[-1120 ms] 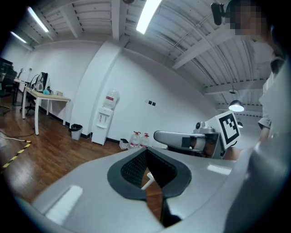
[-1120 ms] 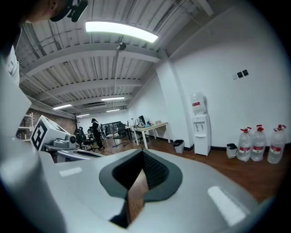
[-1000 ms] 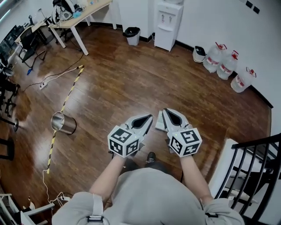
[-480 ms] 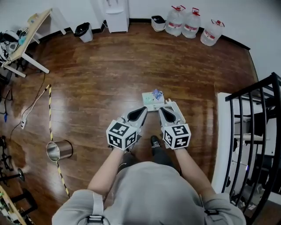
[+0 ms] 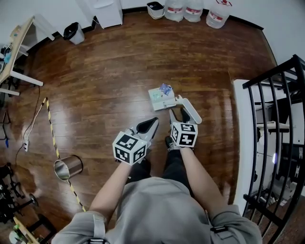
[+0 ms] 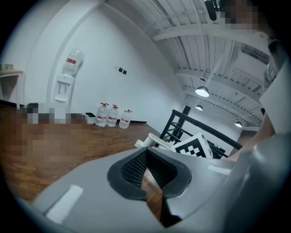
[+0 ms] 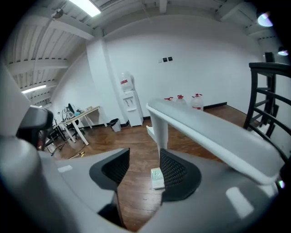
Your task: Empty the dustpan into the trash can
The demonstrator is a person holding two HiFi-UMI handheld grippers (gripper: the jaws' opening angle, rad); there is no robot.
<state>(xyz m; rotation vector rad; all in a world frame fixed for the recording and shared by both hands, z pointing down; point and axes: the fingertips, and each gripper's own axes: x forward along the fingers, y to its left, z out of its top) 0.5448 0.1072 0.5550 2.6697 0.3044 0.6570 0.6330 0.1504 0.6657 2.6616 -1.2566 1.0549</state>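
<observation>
Wood floor (image 5: 119, 81), black railing (image 5: 281, 119) down the right edge. Right gripper (image 5: 181, 114) low over the floor, jaws partway apart and opening, nothing clamped between the pads. Left gripper (image 5: 153, 122) just beside it, jaws together, empty. Dustpan (image 5: 157, 99) flat on the floor just ahead of the right jaws. White handle (image 5: 190, 109) running back just above the right-hand jaw, no grip on it. Steel can (image 5: 69, 167) well apart to the left, beside striped tape (image 5: 52, 133). Black bin (image 5: 74, 32) and water bottles (image 5: 183, 9) by the far wall. Litter (image 5: 165, 88) sitting in the dustpan.
</observation>
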